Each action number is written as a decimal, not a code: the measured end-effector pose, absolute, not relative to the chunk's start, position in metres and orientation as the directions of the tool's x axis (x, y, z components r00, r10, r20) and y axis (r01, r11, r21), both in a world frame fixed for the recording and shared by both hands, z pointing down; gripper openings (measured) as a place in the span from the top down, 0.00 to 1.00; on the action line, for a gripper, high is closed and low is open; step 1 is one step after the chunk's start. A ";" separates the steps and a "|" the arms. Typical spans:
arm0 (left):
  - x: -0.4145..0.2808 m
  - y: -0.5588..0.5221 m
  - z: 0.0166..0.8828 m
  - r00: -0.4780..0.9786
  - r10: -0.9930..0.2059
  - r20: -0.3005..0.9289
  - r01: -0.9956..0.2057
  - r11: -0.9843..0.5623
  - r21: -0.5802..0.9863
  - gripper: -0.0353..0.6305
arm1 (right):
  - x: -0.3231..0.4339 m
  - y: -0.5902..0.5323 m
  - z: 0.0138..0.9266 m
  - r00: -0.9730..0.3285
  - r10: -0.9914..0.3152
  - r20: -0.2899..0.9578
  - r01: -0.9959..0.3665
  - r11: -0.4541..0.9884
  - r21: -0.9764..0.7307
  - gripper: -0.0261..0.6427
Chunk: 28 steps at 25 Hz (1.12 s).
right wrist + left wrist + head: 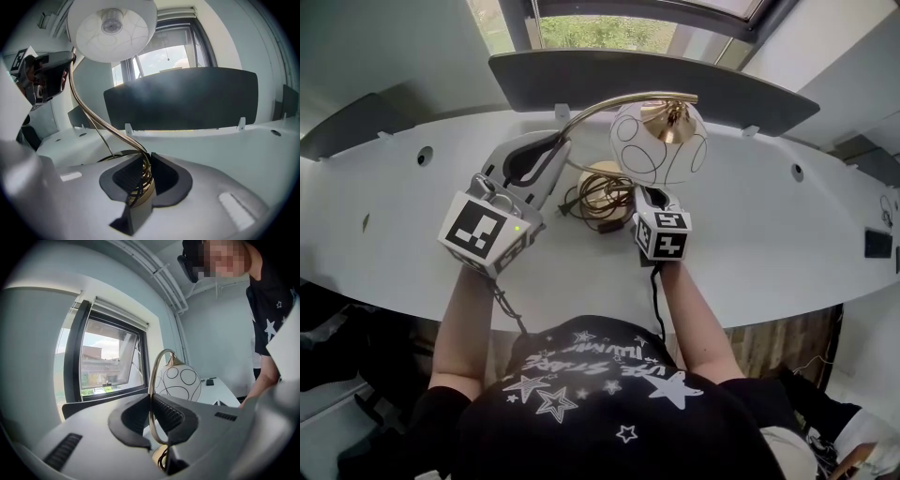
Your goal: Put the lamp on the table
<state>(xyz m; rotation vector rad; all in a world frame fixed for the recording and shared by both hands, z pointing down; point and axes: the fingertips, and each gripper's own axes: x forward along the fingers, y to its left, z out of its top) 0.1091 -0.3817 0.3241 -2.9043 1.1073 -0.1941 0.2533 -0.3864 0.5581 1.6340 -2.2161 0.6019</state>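
The lamp has a white globe shade (659,142) with black rings, a curved brass arm (600,105) and a round brass base (602,183) with dark cord coiled round it. My left gripper (561,141) is shut on the brass arm (151,394), which runs up between its pads to the shade (180,383). From the near side, my right gripper (639,195) is shut on the base (143,192) and its cord, under the shade (111,28). The base is low over the white table (750,225); I cannot tell whether it touches.
A dark curved panel (647,80) stands along the table's far edge below a window (609,28). Round cable holes (424,156) (797,172) sit left and right of the lamp. A small dark object (877,244) lies at the far right.
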 end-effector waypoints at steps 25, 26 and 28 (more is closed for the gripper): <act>0.038 -0.320 0.327 0.706 -0.708 0.031 -0.704 -0.705 -0.082 0.76 | 0.214 -0.320 0.513 -0.197 -0.914 0.355 -0.979 0.164 -0.123 0.84; 0.031 -0.313 0.327 0.713 -0.701 0.032 -0.697 -0.713 -0.080 0.76 | 0.206 -0.315 0.509 -0.194 -0.918 0.345 -0.979 0.157 -0.132 0.85; 0.013 -0.301 0.330 0.722 -0.690 0.045 -0.686 -0.723 -0.078 0.76 | 0.188 -0.302 0.502 -0.191 -0.925 0.329 -0.978 0.153 -0.139 0.86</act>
